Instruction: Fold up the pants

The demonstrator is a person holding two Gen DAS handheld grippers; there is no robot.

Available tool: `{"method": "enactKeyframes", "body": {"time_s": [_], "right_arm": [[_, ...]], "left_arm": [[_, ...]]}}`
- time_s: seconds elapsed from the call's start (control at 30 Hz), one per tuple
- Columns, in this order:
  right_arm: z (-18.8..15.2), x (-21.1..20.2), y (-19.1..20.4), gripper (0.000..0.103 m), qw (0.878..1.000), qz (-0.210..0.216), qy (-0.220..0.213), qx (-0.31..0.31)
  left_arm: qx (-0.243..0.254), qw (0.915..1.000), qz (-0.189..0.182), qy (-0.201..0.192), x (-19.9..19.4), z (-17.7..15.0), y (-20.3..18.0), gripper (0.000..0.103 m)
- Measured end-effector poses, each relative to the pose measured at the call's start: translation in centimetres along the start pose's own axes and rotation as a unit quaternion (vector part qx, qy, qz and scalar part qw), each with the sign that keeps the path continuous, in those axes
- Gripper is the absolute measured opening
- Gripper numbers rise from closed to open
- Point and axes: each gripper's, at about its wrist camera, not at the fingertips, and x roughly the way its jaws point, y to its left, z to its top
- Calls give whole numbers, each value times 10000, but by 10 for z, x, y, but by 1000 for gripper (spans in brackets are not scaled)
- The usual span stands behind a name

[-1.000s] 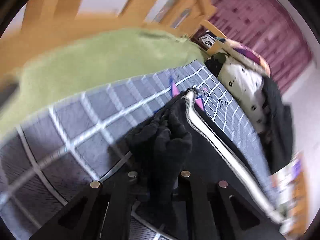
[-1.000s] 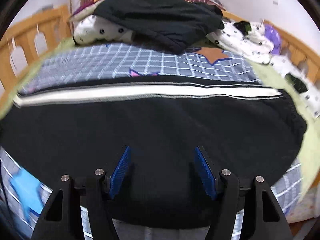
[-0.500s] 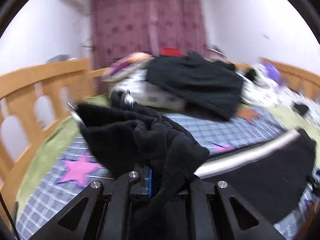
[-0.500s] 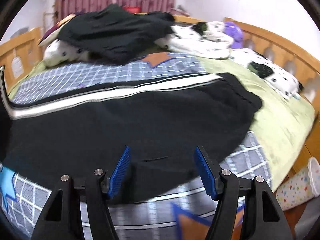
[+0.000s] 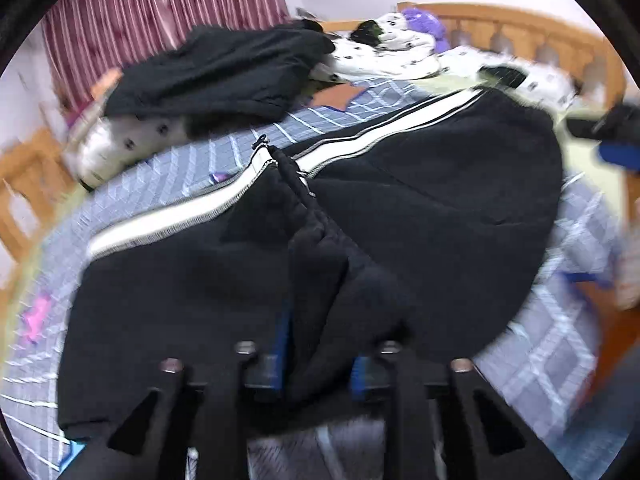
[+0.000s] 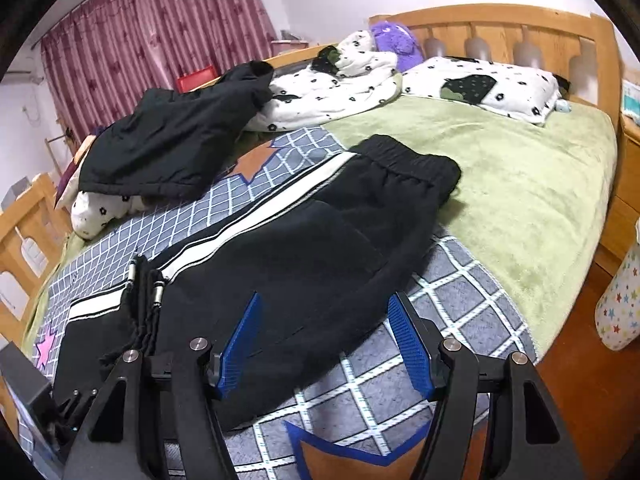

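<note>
black fleece pants (image 6: 304, 248) with a white side stripe (image 6: 256, 220) lie across the checked blanket (image 6: 460, 304) on the bed, waistband toward the green sheet (image 6: 520, 168). my left gripper (image 5: 320, 344) is clenched on a bunched fold of the pants, lifted over the flat part. my right gripper (image 6: 326, 344) hangs released, blue pads (image 6: 408, 344) spread above the near edge of the pants. a black jacket (image 6: 176, 136) lies on spotted bedding behind.
</note>
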Motion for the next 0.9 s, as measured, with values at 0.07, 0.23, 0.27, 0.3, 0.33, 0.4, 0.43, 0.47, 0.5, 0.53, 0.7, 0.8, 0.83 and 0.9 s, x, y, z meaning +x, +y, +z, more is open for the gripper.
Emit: {"method": "enactKeyframes", "body": {"time_s": [0.07,0.23,0.27,0.3,0.33,0.4,0.43,0.47,0.5,0.53,0.7,0.8,0.83,0.9], "right_arm": [[-1,0,10,65,9998,151,42,-126],[-2,5,49,65,9958,790,308,-347],[-3,7,58,65,9938,955,415,-383],[-3,11,70,65,9902,1215,555,-414],[-4,14,82,65,9858,1470,687,-425],[-9,17,105,65,9779,1831,846,-545],[-12,19,115,65,9758,1898,875,-644],[-17,21,128,65,9741,1904,905,-822],[-22,23,136,65,9733,1874,928,-950],[-29,27,146,65,9714,1848,972,-1128],[-60,51,175,46,9607,1606,1483,-1709],[-66,58,175,30,9596,1575,1622,-1678],[-66,53,172,29,9604,1583,1539,-1702],[-62,44,170,27,9613,1693,1363,-1693]], "left_arm": [[-295,9994,-161,-5,-19,-1,24,57],[-961,9946,256,-311,-68,-25,110,70],[-1031,9935,380,-310,-75,-29,127,70],[-1068,9926,516,-267,-81,-34,145,70],[-1125,9910,694,-224,-87,-39,163,70],[-1271,9881,843,-218,-94,-49,193,70],[-1322,9877,807,-193,-97,-54,203,70],[-1376,9879,707,-95,-98,-64,216,70],[-1405,9879,653,-21,-97,-69,221,70],[-1450,9876,607,26,-96,-78,225,70],[-1916,9809,42,329,-78,-118,232,70],[-1475,9877,152,504,-62,-127,219,70],[-1390,9886,287,505,-59,-129,216,70],[-1570,9863,235,449,-54,-131,220,70]]}}
